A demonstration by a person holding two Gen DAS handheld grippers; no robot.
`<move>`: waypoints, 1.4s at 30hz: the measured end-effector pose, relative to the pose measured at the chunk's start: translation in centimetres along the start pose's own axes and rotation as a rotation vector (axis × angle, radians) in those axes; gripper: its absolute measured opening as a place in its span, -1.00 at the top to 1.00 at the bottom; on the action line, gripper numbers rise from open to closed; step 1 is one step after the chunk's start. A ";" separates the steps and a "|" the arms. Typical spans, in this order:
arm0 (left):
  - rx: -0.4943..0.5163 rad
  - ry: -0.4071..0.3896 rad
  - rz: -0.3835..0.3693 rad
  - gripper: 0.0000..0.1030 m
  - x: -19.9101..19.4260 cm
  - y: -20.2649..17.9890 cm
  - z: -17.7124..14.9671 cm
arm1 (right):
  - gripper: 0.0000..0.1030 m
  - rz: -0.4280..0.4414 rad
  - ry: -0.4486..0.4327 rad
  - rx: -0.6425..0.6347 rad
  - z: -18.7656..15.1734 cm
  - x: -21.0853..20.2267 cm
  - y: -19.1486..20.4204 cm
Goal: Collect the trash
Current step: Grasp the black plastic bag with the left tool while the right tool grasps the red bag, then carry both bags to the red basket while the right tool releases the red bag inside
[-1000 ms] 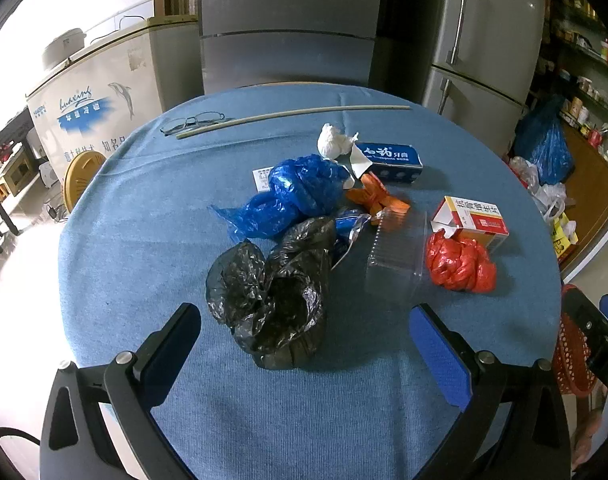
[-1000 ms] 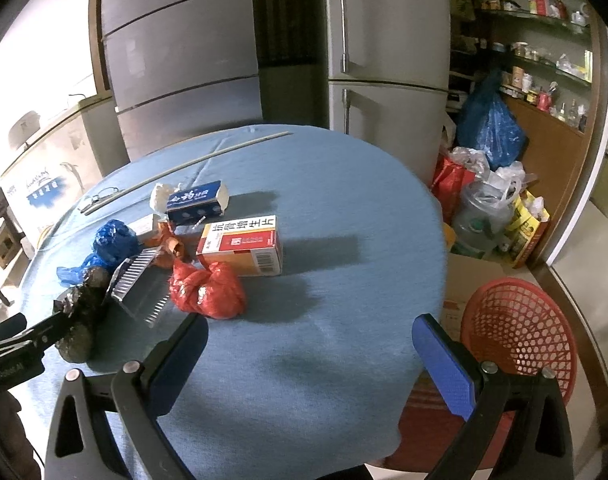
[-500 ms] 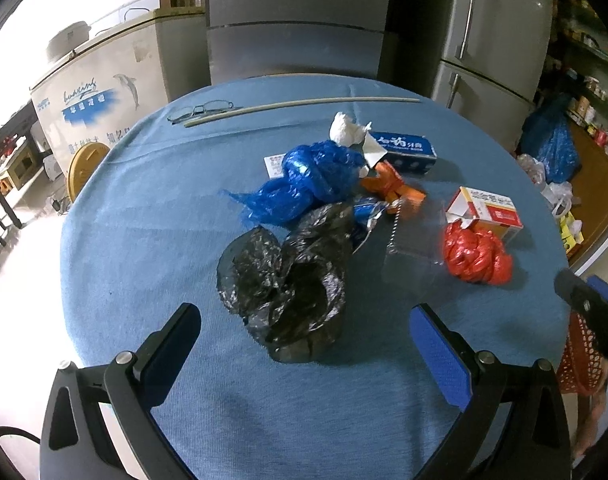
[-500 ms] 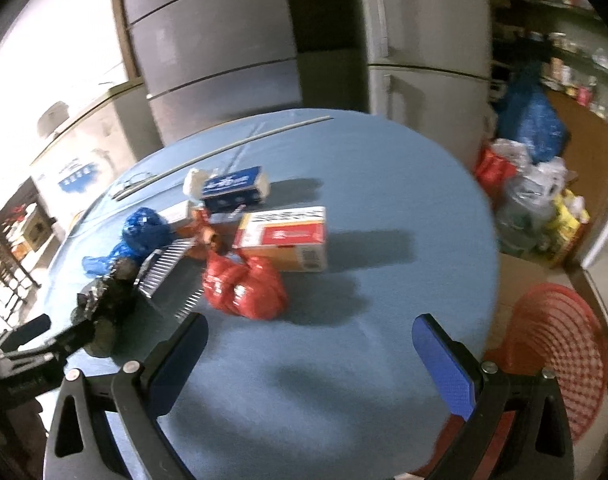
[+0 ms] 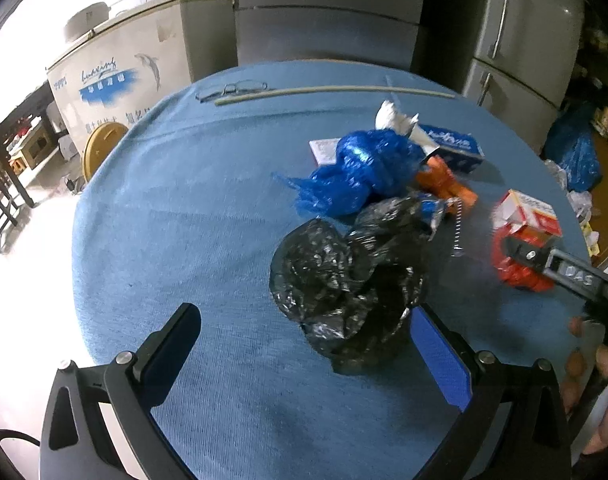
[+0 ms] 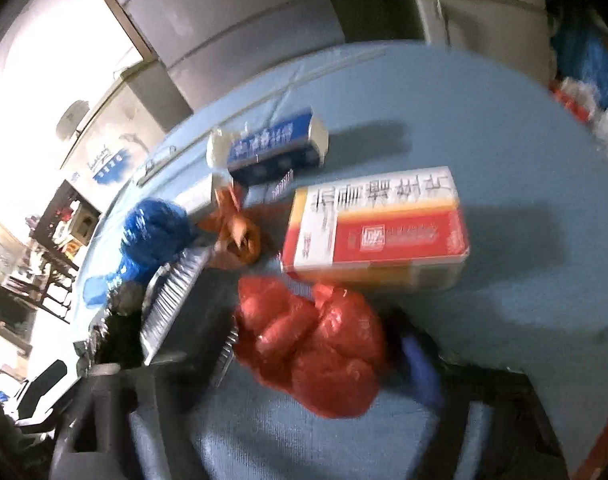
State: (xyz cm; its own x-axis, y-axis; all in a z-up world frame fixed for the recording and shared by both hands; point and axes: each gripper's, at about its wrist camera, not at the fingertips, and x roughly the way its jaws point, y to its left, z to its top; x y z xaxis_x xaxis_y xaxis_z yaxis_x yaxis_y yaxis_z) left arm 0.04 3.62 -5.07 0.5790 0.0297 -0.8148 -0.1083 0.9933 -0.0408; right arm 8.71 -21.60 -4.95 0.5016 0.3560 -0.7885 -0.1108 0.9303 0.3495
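Item 1, left tool (image 5: 304, 344): we found it low in the left wrist frame with its fingers wide apart, nothing between the pads. The crumpled black plastic bag (image 5: 343, 280) lay just ahead of it at frame centre, one fold beside the right finger; we judged the tool was lined up to take that bag.

Item 2, right tool (image 6: 288, 380): its fingers were closing around the red plastic bag (image 6: 315, 344), which sat between them at the bottom centre of the right wrist frame. The picture was blurred, so we could not say the pads pressed on it yet. In the left wrist frame the same tool (image 5: 515, 252) reached in from the right edge over that red bag (image 5: 519, 272).

Item 3, remaining trash on the blue worktop (image 5: 184, 200): a blue plastic bag (image 5: 363, 176) above centre, an orange wrapper (image 5: 443, 180), a blue carton (image 5: 455, 146), a white wad (image 5: 387, 118), a clear ribbed plastic tray (image 6: 176, 292), and a red-and-white medicine box (image 6: 375, 224) touching the red bag's far side.

Item 4, not trash as we judged: spectacles (image 5: 236, 90) and a long pale rod (image 5: 335, 92) at the worktop's far rim.

We judged the heap was still to be collected, none yet lifted.
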 end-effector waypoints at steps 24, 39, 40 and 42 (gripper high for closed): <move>-0.021 0.008 -0.093 0.56 0.1 -0.2 1.2 | -0.32 0.095 -0.090 0.089 -2.9 -5.2 -3.2; 0.051 -0.118 -0.140 0.60 -5.0 -2.4 1.4 | -0.32 0.105 -0.157 0.123 -3.8 -8.2 -4.8; 0.064 -0.122 -0.146 0.60 -5.2 -2.9 1.5 | -0.32 0.106 -0.162 0.127 -3.9 -8.4 -4.9; 0.090 -0.130 -0.160 0.60 -5.5 -3.9 1.5 | -0.32 0.104 -0.175 0.137 -4.1 -9.1 -5.4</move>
State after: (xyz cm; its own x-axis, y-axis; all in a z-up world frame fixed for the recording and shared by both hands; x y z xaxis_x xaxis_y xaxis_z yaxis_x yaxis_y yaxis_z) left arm -1.54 -0.25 0.48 0.6831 -0.1205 -0.7203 0.0622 0.9923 -0.1070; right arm 1.23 -29.51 -1.68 0.6362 0.4172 -0.6490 -0.0583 0.8648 0.4987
